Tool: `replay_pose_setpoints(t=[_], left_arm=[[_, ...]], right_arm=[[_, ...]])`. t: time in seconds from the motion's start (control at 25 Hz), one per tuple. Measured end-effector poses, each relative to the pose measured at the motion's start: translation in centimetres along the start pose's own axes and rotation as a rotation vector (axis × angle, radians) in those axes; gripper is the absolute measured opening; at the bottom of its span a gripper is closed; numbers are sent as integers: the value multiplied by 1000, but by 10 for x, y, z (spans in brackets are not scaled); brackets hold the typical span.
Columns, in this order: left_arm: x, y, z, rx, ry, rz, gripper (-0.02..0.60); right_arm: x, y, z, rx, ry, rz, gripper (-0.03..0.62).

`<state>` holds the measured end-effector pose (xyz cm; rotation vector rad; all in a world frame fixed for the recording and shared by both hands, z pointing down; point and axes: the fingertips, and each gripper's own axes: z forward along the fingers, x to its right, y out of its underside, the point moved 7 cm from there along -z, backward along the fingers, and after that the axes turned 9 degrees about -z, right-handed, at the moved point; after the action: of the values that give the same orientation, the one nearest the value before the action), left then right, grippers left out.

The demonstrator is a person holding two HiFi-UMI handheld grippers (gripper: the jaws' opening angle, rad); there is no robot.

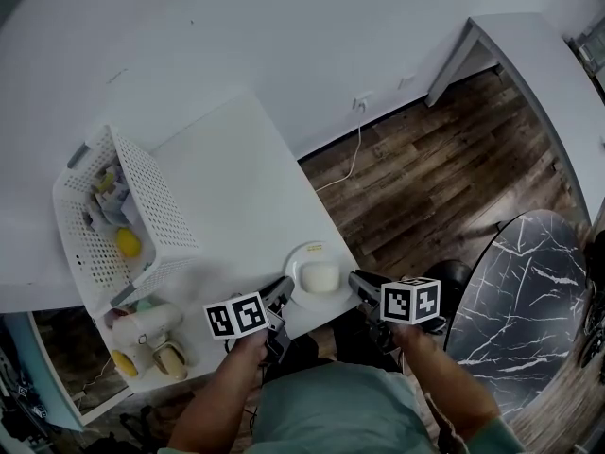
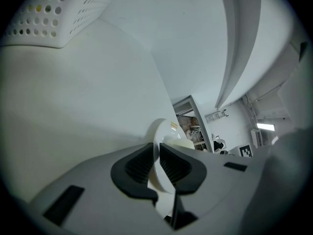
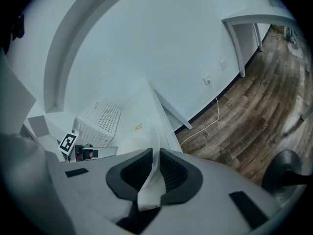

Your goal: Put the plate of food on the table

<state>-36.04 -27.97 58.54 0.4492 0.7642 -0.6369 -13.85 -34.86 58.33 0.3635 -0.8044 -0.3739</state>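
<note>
the left gripper is clenched on the near-left rim of the plate: its ribbed black pads press both faces of the thin white edge. the right gripper grasps the opposite rim the same way, a smooth white sliver pinched between its dark, grooved pads. each grey gripper body carries a cube with black-and-white square markers.

the plate sits between the two grippers, round, glossy and shallow, at the near corner of the white table. on it, just beyond both sets of jaws, lies the food, a pale, soft-edged block.

further ahead and to the left of the left gripper stands a white plastic basket with perforated walls and rounded corners, holding small items too unclear to name. beyond the right gripper runs dark wooden plank floor with a thin white cable trailing across it. to the right is a round black marble top with white veins.
</note>
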Motion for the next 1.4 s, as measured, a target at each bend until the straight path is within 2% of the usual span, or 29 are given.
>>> replay_pose_setpoints(t=[0.2, 0.76, 1.08, 1.4], left_arm=[[0, 2, -2, 9, -23, 3, 46], [2, 7, -5, -44, 21, -59, 37], [30, 19, -26, -60, 129, -67, 31], [77, 35, -42, -154, 245, 44, 28]], right_arm=[[1, 0, 1, -4, -16, 33, 52], [-1, 3, -7, -18, -32, 31, 44], [-18, 5, -47, 102, -1, 61, 42], [-44, 30, -112, 316, 101, 148, 41]])
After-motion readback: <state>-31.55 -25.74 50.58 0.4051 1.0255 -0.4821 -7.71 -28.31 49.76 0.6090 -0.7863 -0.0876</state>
